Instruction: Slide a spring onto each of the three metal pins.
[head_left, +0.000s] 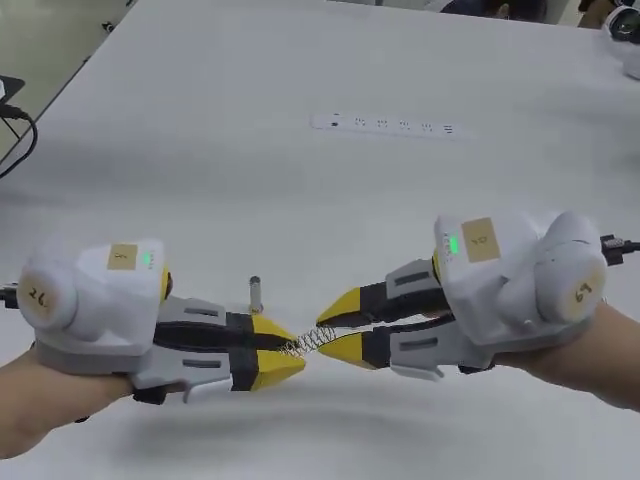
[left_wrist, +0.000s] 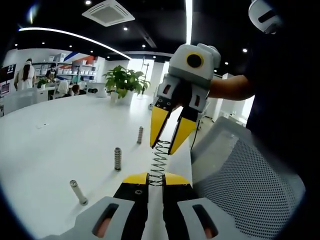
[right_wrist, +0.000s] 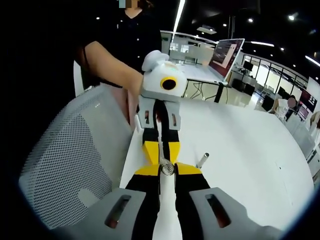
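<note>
yellow tips of your left hand-held gripper (head_left: 288, 349) sit nearly together, pinched on one end of the spring (head_left: 308, 341). the spring spans the gap over the white desk (head_left: 300, 200) toward your right hand-held gripper (head_left: 328, 334). the right jaws stand partly apart with the spring's other end between their tips. in the left gripper view that gap looks a little wider than the coil, and you cannot tell whether either pad touches it. from the right gripper view the spring is seen end on, a small ring between the tips, so its length is hidden there.

in the left gripper view, left of the spring, the nearest pin (left_wrist: 78, 192) stands bare and smooth on the desk. the middle pin (left_wrist: 117, 158) carries a coil over most of its height. the farthest pin (left_wrist: 140, 135) looks ribbed as well, but it is too small to say for sure. in the head view an upright pin (head_left: 255, 293) stands just beyond the left jaws, apart from them. you cannot tell which of the three it is, and the gripper's white body covers the desk beside it.

a power strip (head_left: 385, 125) lies well beyond, across the desk. a grey mesh chair (left_wrist: 240, 170) sits at the desk edge, cut off by the frame. your left hand (head_left: 40, 400) and right hand (head_left: 590, 350) are cut off at the head view's edges.
</note>
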